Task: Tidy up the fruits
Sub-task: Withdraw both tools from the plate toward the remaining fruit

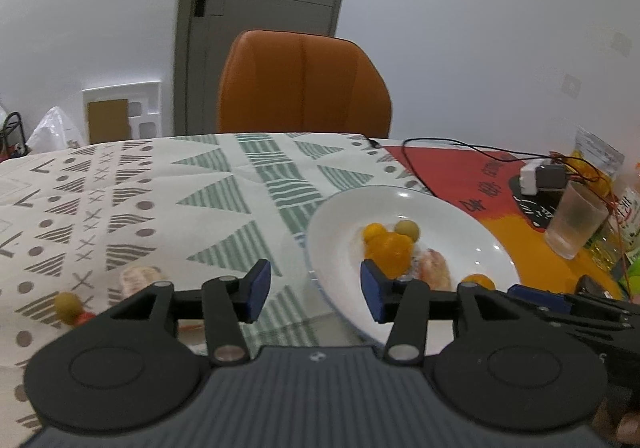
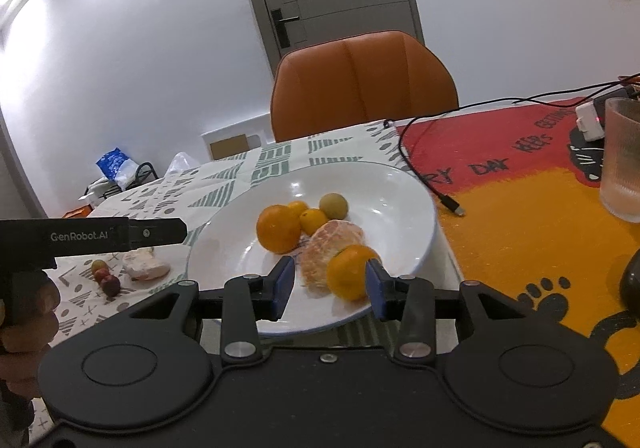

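Note:
A white plate (image 2: 380, 188) holds a large orange (image 2: 278, 228), smaller oranges (image 2: 314, 220), a round green-yellow fruit (image 2: 334, 206) and a peeled citrus (image 2: 332, 244). My right gripper (image 2: 330, 286) hovers over the plate's near side, open. Another orange (image 2: 348, 276) lies against its right pad, while the left pad stands clear. My left gripper (image 1: 316, 292) is open over the tablecloth at the plate's (image 1: 460, 216) left rim, with nothing between its fingers. Left of it on the cloth lie a peeled piece (image 1: 140, 278) and a small green fruit (image 1: 66, 306). Small reddish fruits (image 2: 106, 280) lie there too.
An orange chair (image 2: 360, 84) stands behind the table. A ribbed glass (image 2: 622, 160), a white charger (image 2: 588, 120) and a black cable (image 2: 416, 164) lie on the red-and-orange mat (image 2: 520, 228) to the right. A hand (image 2: 24, 312) holds the left gripper's handle.

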Available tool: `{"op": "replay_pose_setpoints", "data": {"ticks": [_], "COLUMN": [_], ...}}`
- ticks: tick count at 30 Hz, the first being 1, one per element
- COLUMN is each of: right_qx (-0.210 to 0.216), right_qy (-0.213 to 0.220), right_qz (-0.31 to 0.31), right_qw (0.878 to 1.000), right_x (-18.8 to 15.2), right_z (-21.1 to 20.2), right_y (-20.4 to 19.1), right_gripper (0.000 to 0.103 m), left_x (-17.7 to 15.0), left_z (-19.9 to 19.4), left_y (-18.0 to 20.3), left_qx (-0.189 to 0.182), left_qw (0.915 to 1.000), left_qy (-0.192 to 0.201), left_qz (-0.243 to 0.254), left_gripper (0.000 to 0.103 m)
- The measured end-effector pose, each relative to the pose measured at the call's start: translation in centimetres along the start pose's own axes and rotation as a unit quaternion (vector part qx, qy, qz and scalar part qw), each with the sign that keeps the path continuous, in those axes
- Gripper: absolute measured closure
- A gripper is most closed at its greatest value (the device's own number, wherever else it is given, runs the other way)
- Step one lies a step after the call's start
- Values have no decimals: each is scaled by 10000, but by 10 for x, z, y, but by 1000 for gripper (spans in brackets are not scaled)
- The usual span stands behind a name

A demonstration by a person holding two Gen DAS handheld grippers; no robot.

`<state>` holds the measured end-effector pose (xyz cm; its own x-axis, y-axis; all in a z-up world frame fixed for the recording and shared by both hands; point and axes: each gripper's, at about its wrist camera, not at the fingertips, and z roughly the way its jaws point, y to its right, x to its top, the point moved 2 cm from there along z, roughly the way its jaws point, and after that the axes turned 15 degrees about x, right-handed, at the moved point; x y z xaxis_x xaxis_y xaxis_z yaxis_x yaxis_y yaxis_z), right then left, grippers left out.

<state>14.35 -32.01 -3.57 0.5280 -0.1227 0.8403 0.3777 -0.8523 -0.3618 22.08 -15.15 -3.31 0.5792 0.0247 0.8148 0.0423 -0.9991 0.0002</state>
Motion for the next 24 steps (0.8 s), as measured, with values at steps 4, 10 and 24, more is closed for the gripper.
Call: {"op": "replay_pose_setpoints", "data": {"ticks": [4, 10, 24], "right_qx": [101, 282, 616], "right_qy": [8, -30, -192], "right_qz": [-22, -136, -350], "right_qw": [9999, 9995, 9973], "right_x": [1, 1, -1], "right_z": [3, 13, 37], "right_y": [-9, -29, -73], "right_gripper": [63, 62, 47], "left_x": [-1, -3, -12], "left_z": [-4, -12, -26], "left_y": [-15, -41, -87], "left_qx": [111, 329, 737], "left_qw": [9999, 9993, 9969], "left_qy": [-13, 31, 88], "left_qz": [-74, -188, -251], "left_gripper": [52, 46, 19]}}
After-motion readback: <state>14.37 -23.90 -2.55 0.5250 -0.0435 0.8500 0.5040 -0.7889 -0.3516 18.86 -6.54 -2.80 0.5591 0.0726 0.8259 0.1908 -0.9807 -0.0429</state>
